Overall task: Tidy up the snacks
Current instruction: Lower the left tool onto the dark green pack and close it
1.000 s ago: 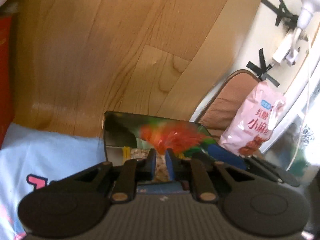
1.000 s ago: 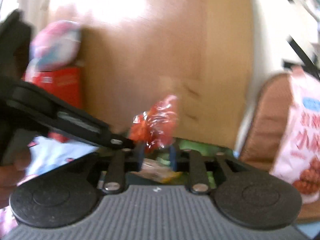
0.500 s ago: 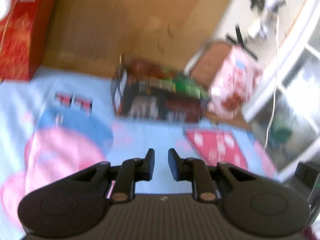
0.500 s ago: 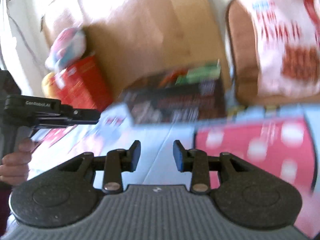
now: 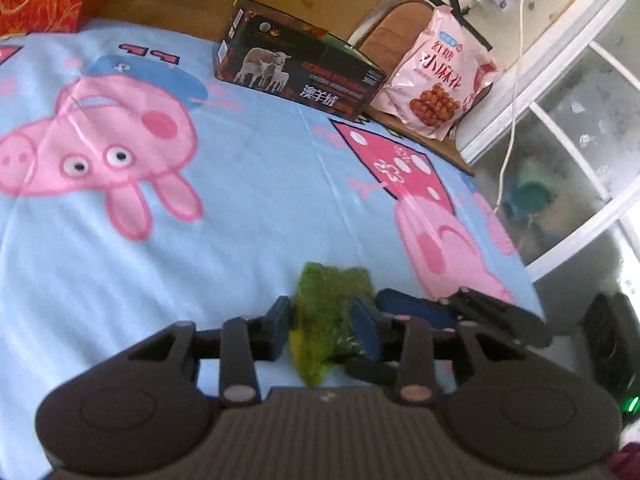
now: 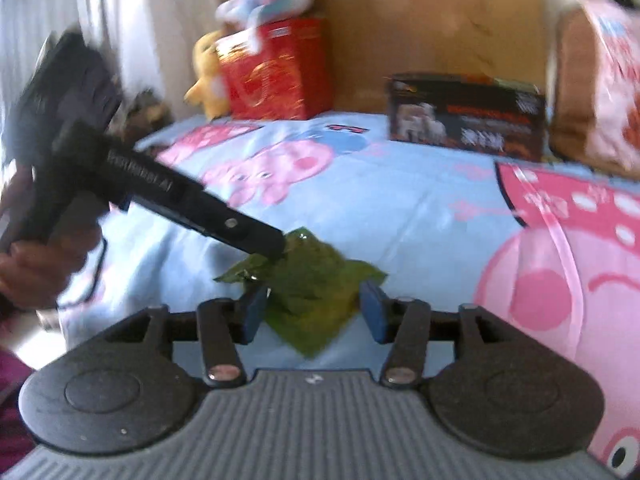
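A green packet [image 5: 328, 316] lies flat on the bed sheet [image 5: 256, 208], at the near edge of both wrist views. In the left wrist view it is seen between the spread fingers of the left gripper [image 5: 325, 330], slightly right of centre; no pad is seen pressing on it. In the right wrist view it lies between the spread fingers of the right gripper [image 6: 312, 310], with clear gaps on both sides. Both sets of jaws have just been opening, with the packet between them.

The packet's long axis runs roughly from near to far in the left wrist view, and diagonally, from near to far left, in the right wrist view. Its far left corner is reached by the tip of the left gripper [image 6: 264, 240], which enters from the left. Neither gripper is judged clearly nearer; both stand at the packet.

The box [image 5: 300, 68], judged the likely destination, stands at the far edge of the bed, well apart from the packet. The pink bag [image 5: 436, 80] is just to its right.
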`<action>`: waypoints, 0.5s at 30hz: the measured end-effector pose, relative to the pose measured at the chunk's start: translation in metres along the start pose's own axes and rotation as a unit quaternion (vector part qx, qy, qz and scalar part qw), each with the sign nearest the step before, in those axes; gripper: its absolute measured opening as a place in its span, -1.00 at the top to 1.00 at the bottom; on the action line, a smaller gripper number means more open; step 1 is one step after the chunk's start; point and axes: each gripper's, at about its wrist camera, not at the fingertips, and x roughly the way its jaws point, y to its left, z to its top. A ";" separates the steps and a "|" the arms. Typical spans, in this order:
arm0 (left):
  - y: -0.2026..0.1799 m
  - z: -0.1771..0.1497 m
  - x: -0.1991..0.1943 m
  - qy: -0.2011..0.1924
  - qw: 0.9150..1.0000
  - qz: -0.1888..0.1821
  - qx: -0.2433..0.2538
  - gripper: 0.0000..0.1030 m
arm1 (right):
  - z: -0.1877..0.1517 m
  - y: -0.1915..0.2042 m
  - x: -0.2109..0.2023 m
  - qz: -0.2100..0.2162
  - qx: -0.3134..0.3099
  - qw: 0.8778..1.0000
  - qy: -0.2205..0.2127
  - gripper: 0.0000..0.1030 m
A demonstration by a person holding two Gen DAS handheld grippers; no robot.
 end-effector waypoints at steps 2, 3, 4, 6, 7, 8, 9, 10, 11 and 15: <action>0.002 0.000 -0.003 -0.005 1.000 -0.009 -0.016 0.28 | -0.002 0.007 0.002 -0.017 -0.027 0.999 -0.005 -0.14; 0.005 0.001 -0.004 -0.007 0.999 -0.023 -0.032 0.26 | -0.002 0.008 0.003 -0.021 -0.029 0.999 -0.006 -0.14; 0.008 0.002 -0.006 -0.009 0.998 -0.037 -0.046 0.24 | -0.002 0.006 0.003 -0.021 -0.025 0.999 -0.007 -0.14; 0.009 0.004 -0.005 -0.012 0.997 -0.047 -0.055 0.24 | -0.003 0.000 0.003 -0.022 -0.011 1.000 -0.008 -0.14; 0.007 0.004 -0.004 -0.012 0.997 -0.049 -0.052 0.24 | -0.003 -0.002 0.003 -0.022 -0.004 1.000 -0.009 -0.14; 0.003 0.004 -0.003 -0.013 0.998 -0.044 -0.044 0.24 | -0.003 -0.004 0.004 -0.022 0.000 1.000 -0.009 -0.15; -0.001 0.003 -0.001 -0.014 0.999 -0.032 -0.032 0.24 | -0.005 -0.003 0.002 -0.023 0.002 1.000 -0.010 -0.15; -0.005 0.003 0.001 -0.014 1.000 -0.019 -0.020 0.24 | -0.005 -0.003 0.002 -0.024 0.002 1.000 -0.011 -0.17; -0.010 0.002 0.004 -0.012 1.000 0.001 -0.007 0.24 | -0.005 -0.003 0.002 -0.025 0.001 1.000 -0.010 -0.17; -0.041 -0.006 0.014 -0.015 0.993 0.087 0.080 0.27 | -0.009 0.000 -0.002 -0.025 0.004 1.000 -0.009 -0.17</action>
